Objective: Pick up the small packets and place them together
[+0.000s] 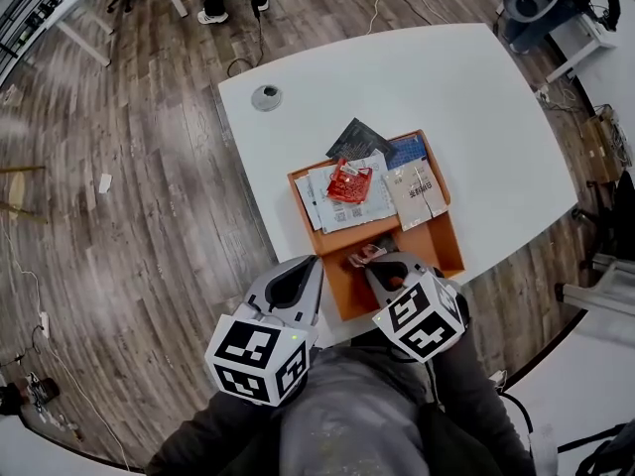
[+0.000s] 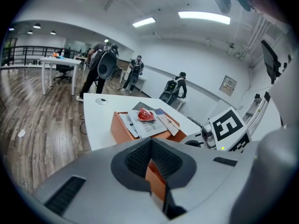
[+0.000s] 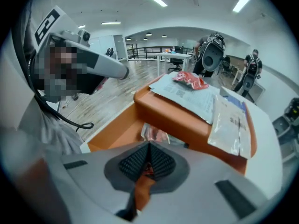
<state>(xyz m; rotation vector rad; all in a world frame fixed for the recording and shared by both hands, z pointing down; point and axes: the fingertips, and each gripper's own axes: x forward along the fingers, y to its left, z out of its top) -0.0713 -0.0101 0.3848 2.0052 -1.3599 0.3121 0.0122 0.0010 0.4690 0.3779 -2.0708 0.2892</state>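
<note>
An orange tray (image 1: 442,249) sits on the white table (image 1: 446,87). Its far part holds printed papers (image 1: 332,201) with a red packet (image 1: 349,181) on top and a clear flat packet (image 1: 417,191) beside them. A small red-and-clear packet (image 1: 365,256) lies in the tray's near part. My right gripper (image 1: 380,266) points down into that part, shut on this small packet (image 3: 156,134), whose edge shows between the pads. My left gripper (image 1: 314,264) hovers over the tray's near left corner, its jaws shut with nothing in them. The red packet (image 2: 145,115) lies ahead of it.
A dark packet (image 1: 357,139) and a blue one (image 1: 407,150) lie at the tray's far edge. A small round device (image 1: 266,97) sits near the table's far left corner. The table's near edge runs just below the tray. People stand beyond the table.
</note>
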